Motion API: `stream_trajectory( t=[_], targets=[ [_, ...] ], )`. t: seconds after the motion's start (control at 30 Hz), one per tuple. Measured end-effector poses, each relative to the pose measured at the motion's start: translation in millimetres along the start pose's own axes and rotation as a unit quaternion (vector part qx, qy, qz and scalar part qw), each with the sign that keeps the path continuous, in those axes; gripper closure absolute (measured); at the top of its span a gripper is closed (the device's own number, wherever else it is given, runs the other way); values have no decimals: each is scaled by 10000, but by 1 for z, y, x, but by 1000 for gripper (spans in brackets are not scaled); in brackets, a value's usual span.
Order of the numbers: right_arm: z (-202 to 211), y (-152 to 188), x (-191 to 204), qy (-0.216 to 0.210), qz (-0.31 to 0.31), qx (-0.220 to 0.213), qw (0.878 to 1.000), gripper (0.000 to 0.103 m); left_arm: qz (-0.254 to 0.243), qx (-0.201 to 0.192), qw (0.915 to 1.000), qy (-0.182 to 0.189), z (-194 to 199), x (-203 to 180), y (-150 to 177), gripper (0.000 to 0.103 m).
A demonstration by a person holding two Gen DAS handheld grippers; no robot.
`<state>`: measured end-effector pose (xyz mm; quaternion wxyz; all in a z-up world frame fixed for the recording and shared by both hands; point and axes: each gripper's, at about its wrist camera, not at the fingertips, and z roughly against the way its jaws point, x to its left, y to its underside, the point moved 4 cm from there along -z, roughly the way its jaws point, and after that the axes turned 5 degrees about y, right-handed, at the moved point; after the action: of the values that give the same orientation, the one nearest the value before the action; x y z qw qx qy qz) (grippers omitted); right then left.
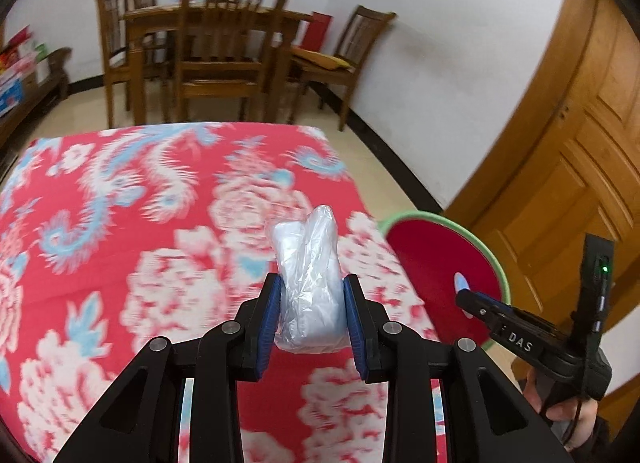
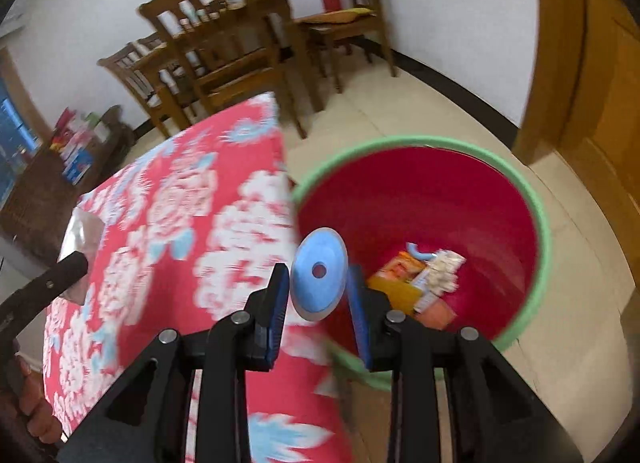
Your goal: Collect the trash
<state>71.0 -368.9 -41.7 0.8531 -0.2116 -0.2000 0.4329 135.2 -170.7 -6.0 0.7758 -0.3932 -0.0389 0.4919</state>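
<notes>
1. Left gripper: jaws pinch a crumpled clear plastic bag, which bulges out ahead of the pads and hangs over the red floral cloth, not over the bin.
2. Right gripper: jaws pinch a blue disc with a centre hole, held on edge. The bin lies ahead and right of these jaws, and the disc sits at its near rim.
3. Risk: the disc is gripped by its thin rim; it looks likely to twist or slip out, and release here could bounce it off the rim onto the floor.
4. Risk: the bag is light and springy; letting go short of the bin leaves it on the cloth, and film could cling to a pad.
5. Risk: both grippers share one opening, so a clash is possible.
6. The bin already holds wrappers.
7. Surface: soft padded cloth, with a shiny wrapper well left of the right jaws.
8. Room: tiled floor, wooden table and chairs beyond, wooden door to the right.
</notes>
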Motion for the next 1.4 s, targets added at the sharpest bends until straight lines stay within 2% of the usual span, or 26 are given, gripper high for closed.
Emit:
stream_trajectory(
  t=[0.2, 0.37, 0.7, 1.07, 1.13, 1.17, 1.2, 1.27, 1.4],
  targets=[
    [-6, 4, -35, 151, -260, 89, 9995, 71, -256, 220, 9991, 236, -27, -33, 6, 71],
    [-7, 5, -56, 96, -497, 122, 9986, 70, -440, 323, 9978, 364, -42, -52, 10, 71],
    [5, 2, -82, 80, -807, -81, 9967, 64, -784, 508, 9940, 573, -64, -87, 17, 71],
    [19, 2, -101, 73, -1005, -236, 9946, 64, -1002, 732, 9880, 917, -95, -114, 29, 71],
    [19, 2, -103, 52, -1046, -232, 9942, 64, -1009, 756, 9874, 956, -98, -116, 30, 61],
    [18, 2, -105, 57, -1061, -231, 9941, 64, -989, 747, 9878, 943, -99, -116, 30, 48],
    [19, 3, -106, 62, -1072, -232, 9939, 63, -960, 721, 9884, 928, -98, -115, 30, 41],
    [19, 4, -108, 66, -1096, -240, 9937, 63, -959, 689, 9881, 983, -97, -115, 30, 41],
    [22, 5, -108, 50, -1083, -258, 9938, 62, -960, 596, 9899, 855, -90, -112, 27, 41]
  ],
)
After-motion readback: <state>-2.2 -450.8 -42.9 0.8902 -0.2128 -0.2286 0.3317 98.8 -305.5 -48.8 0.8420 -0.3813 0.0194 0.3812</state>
